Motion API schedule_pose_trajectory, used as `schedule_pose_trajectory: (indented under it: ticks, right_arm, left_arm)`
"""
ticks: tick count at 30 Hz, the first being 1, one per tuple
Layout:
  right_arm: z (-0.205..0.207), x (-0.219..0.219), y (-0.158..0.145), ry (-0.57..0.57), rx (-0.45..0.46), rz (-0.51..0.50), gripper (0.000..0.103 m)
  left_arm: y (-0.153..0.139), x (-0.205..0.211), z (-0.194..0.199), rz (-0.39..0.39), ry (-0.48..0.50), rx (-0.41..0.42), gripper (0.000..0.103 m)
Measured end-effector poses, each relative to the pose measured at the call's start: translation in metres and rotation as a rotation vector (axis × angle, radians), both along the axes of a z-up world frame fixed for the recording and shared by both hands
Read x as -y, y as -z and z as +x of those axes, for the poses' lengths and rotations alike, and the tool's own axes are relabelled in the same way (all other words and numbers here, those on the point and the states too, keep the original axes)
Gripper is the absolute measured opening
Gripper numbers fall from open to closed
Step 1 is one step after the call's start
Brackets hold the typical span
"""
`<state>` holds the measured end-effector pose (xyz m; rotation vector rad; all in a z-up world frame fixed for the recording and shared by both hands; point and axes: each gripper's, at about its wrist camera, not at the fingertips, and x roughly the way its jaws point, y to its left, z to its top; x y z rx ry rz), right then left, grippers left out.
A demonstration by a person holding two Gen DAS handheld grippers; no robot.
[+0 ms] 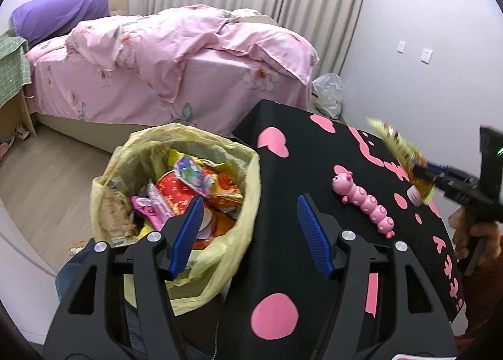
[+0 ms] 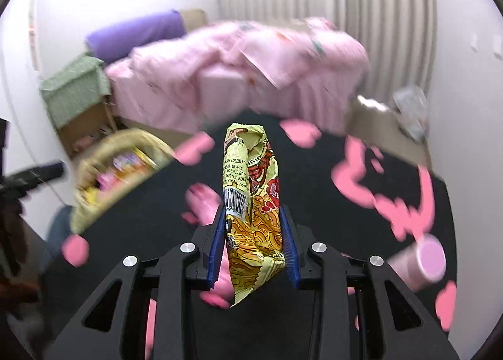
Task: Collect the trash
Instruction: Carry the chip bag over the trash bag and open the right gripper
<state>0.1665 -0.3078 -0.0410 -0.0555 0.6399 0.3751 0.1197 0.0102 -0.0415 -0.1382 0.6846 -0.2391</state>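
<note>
The right gripper [image 2: 253, 245] is clamped on a yellow noodle packet [image 2: 251, 203], its blue pads pressing the packet's lower half from either side, so that the crumpled top stands up in the middle of the right wrist view and the crimped bottom edge hangs below the pads. In the left wrist view the same packet [image 1: 397, 148] shows at the right edge of the frame, raised above the black table [image 1: 283, 265] with its pink shapes, not touching it. The packet looks like thin printed film, light, soft and a little slick; it will likely crush rather than resist, so a firm pinch across the flat body, as here, seems safer than a hold on the loose torn top, which could slide out. The bin [image 1: 176, 203], lined with a yellow bag and already fairly full of wrappers, sits in the lower left of the left wrist view, just beside the table's edge; in the right wrist view it is a blur at mid left [image 2: 116, 171]. The left gripper [image 1: 248, 234] hangs with its jaws wide apart and nothing between them, one pad over the bin, the other over the table. A pink caterpillar toy [image 1: 364, 203] lies on the table right of centre, and a pink cylinder [image 2: 421, 261] stands at the lower right of the right wrist view; what it is I cannot tell.
</note>
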Motion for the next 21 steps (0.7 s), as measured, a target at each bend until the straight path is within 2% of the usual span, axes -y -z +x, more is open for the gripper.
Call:
schedule_pose_trajectory:
  ticks: [4, 10, 16, 21]
  right_arm:
    - [0.005, -0.043, -0.017, -0.114, 0.035, 0.002, 0.032]
    - [0.027, -0.119, -0.013, -0.257, 0.013, -0.021, 0.032]
    - [0.062, -0.183, 0.004, -0.339, -0.073, -0.006, 0.032]
    - [0.094, -0.229, 0.032, -0.374, -0.199, -0.002, 0.032]
  left_arm:
    - [0.001, -0.016, -0.003, -0.002, -0.031, 0.001, 0.059]
    - [0.004, -0.052, -0.003, -0.008, -0.128, -0.015, 0.059]
    - [0.019, -0.08, -0.004, -0.039, -0.196, -0.053, 0.059]
    - [0.032, -0.091, 0.0, -0.05, -0.217, -0.077, 0.059]
